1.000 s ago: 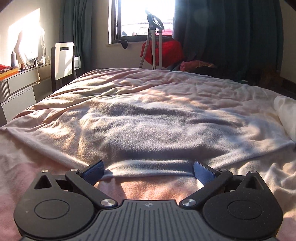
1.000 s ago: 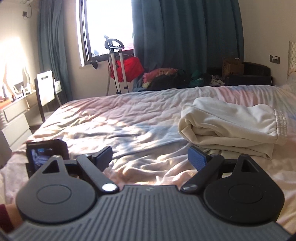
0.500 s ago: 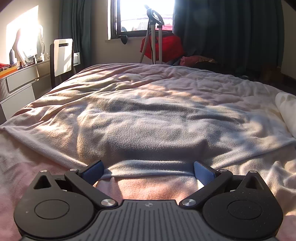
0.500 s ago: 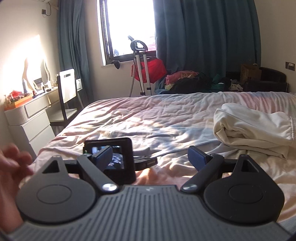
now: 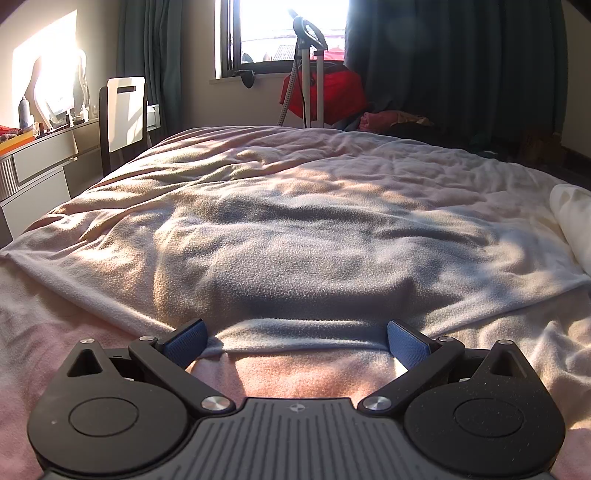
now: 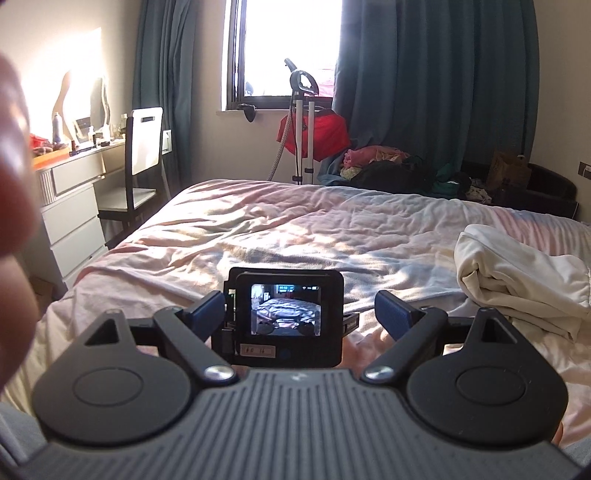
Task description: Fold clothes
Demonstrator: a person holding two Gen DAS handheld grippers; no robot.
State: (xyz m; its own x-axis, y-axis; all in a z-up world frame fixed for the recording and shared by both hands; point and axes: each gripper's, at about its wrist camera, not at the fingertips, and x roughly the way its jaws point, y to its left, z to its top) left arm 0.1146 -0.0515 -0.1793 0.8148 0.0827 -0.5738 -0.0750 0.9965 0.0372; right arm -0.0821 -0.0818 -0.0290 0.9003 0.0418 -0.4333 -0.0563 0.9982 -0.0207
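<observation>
Right wrist: right tool (image 6: 301,314) wide open, empty; camera (image 6: 284,317) label unreadable

Handwritten digits on a white sticker (image 6: 257,350) under the camera screen (image 6: 284,309), too small to read. Screen's tiny readout equally illegible.

Harsh sun through the window (image 5: 291,33) — glare, dappled shadows on the bed (image 5: 295,229), fisheye-bent edges.

Our left gripper (image 5: 295,338) points forward and a little downward, its jaws spread wide. Our right gripper (image 6: 301,314) is also wide open, gripping nothing. Our blurred hand (image 6: 14,221) fills the far left beside it.
</observation>
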